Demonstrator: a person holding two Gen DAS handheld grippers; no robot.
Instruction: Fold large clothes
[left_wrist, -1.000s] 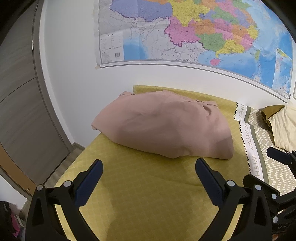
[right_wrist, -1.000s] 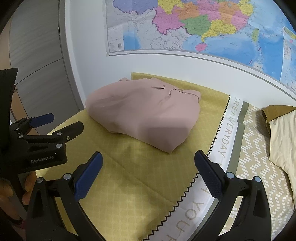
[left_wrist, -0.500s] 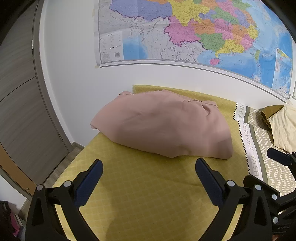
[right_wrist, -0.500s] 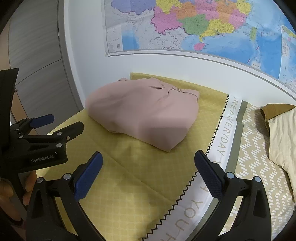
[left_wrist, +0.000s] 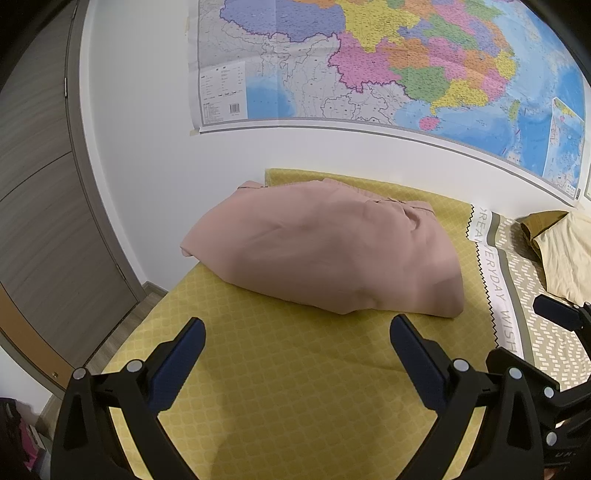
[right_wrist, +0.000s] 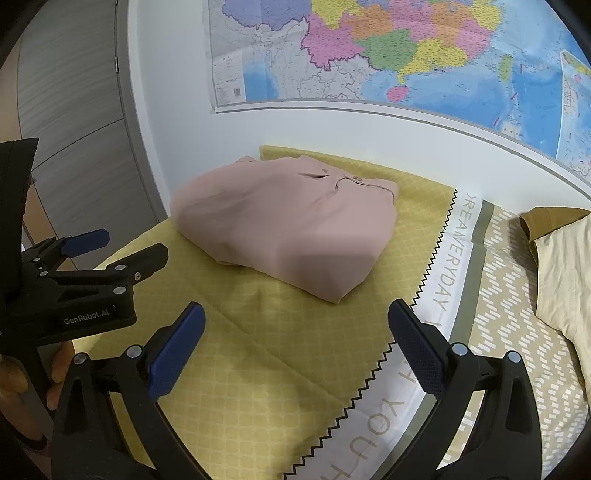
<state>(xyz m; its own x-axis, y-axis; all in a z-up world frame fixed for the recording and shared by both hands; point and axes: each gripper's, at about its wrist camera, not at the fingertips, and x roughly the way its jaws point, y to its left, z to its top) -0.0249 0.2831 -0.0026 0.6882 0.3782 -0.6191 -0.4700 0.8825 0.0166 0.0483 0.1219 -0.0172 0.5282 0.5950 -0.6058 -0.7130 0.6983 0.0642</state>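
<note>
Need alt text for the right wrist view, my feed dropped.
A folded pink garment lies on a yellow bedspread, with the open, empty right tongs in front of it. The left tongs show at the left edge, a wall map above.

The wall map (left_wrist: 388, 62) runs off the top and right edges, its print too small to read. The cream pillow (right_wrist: 565, 273) is cut off at the right. The folded pink garment (left_wrist: 325, 247) hides its own underside. The hand (right_wrist: 22, 380) behind the left claw (right_wrist: 110, 245) is mostly covered.
</note>
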